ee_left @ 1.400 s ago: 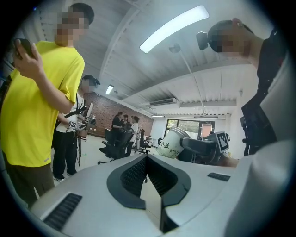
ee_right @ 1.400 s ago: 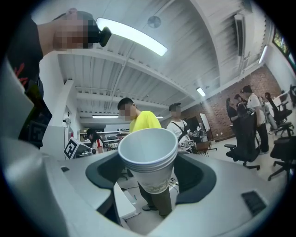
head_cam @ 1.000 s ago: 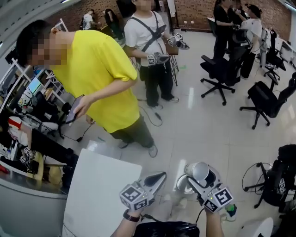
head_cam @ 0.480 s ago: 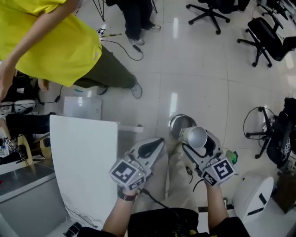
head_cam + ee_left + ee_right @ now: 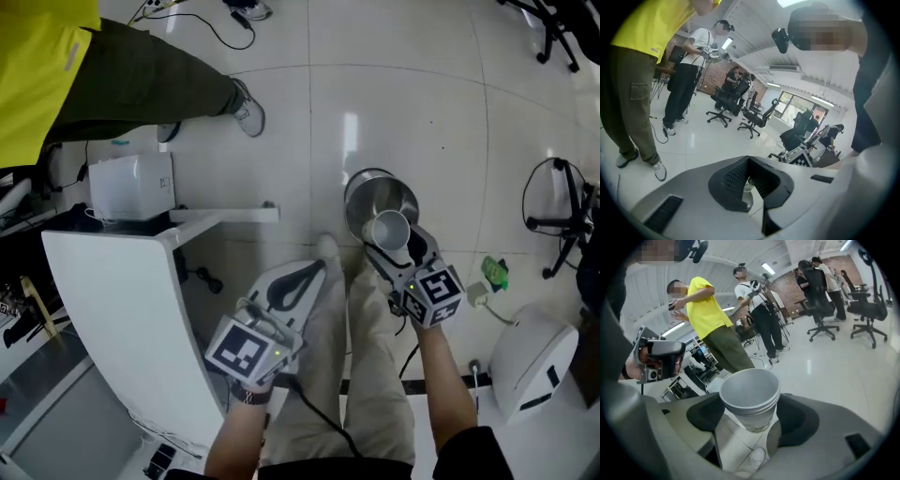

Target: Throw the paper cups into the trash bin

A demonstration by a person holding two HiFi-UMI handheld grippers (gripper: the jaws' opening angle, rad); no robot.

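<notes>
right claw (image 5: 392, 240) with paper cups (image 5: 386, 228) lowered toward trash bin (image 5: 360, 191), left claw (image 5: 302, 279) lowered

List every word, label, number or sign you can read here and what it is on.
No text can be read.
Paper cups: faint print low on the side, too blurred to read.
Marker cubes: black-and-white square patterns, no letters.
Green object: too small to read.

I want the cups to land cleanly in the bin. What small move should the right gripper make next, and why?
Probably ease the right gripper farther over the trash bin before opening. Its jaws clamp the stacked paper cups, which in the head view overlap only the bin's near rim, so a release now might miss.
</notes>
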